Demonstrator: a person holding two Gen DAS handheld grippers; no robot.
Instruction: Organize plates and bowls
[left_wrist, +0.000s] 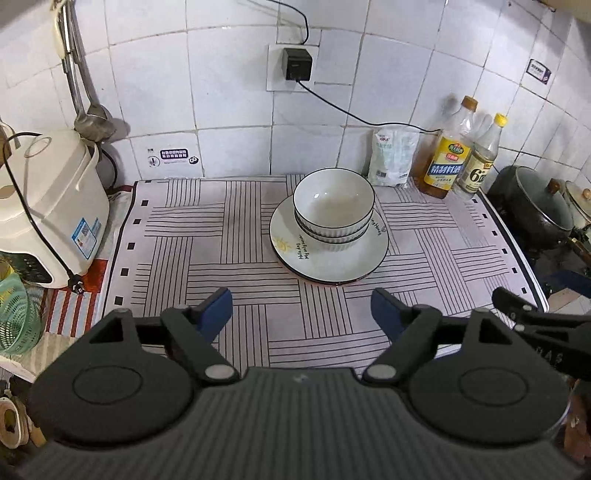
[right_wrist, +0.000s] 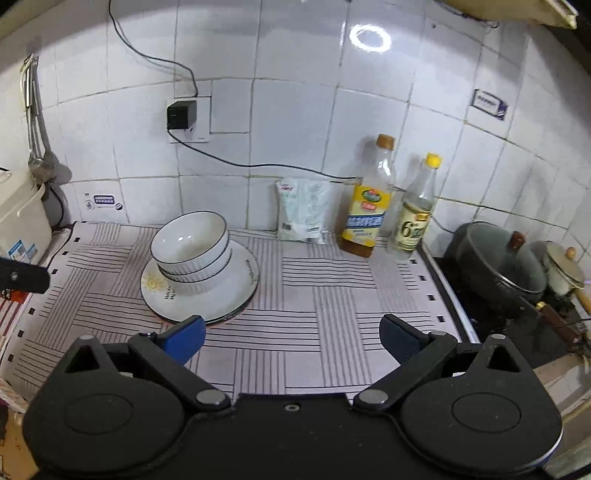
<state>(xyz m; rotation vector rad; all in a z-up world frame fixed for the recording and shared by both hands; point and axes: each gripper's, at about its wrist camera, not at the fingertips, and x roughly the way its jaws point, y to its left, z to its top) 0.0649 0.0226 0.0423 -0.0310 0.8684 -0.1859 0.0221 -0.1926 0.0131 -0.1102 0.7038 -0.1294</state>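
Sitting mid-counter on the striped mat (left_wrist: 229, 236): 2 white bowls (left_wrist: 333, 206) nested, resting on the stacked plates (left_wrist: 328, 258) — top plate white with a yellow sun drawing and black lettering, a reddish rim of another plate peeking out underneath. In the right wrist view, same stack showing left of centre, bowls (right_wrist: 189, 245) on plates (right_wrist: 201, 291).

Hovering over the near mat edge: left gripper (left_wrist: 301, 314), blue pads (left_wrist: 216, 308) spread wide, gripping nothing, clear of the stack. Right gripper (right_wrist: 291, 338) likewise gaping, nothing between the pads (right_wrist: 184, 338), left pad overlapping the near plate rim in view, contact not determinable. Poking into the right side of the left wrist view: the right gripper's black finger.

Standing against the tiled wall behind the stack: white bag (left_wrist: 393, 155), yellow-labelled bottle (left_wrist: 448, 147) with brown cap, clear bottle (left_wrist: 478, 158) with yellow cap — all 3 side by side, apart from the bowls. Sitting left of the mat: white rice cooker (left_wrist: 48, 206). Sitting right, on the stove: dark lidded pot (right_wrist: 498, 266).

Plugged into the wall socket: black charger (left_wrist: 297, 64), cable trailing toward the bottles.
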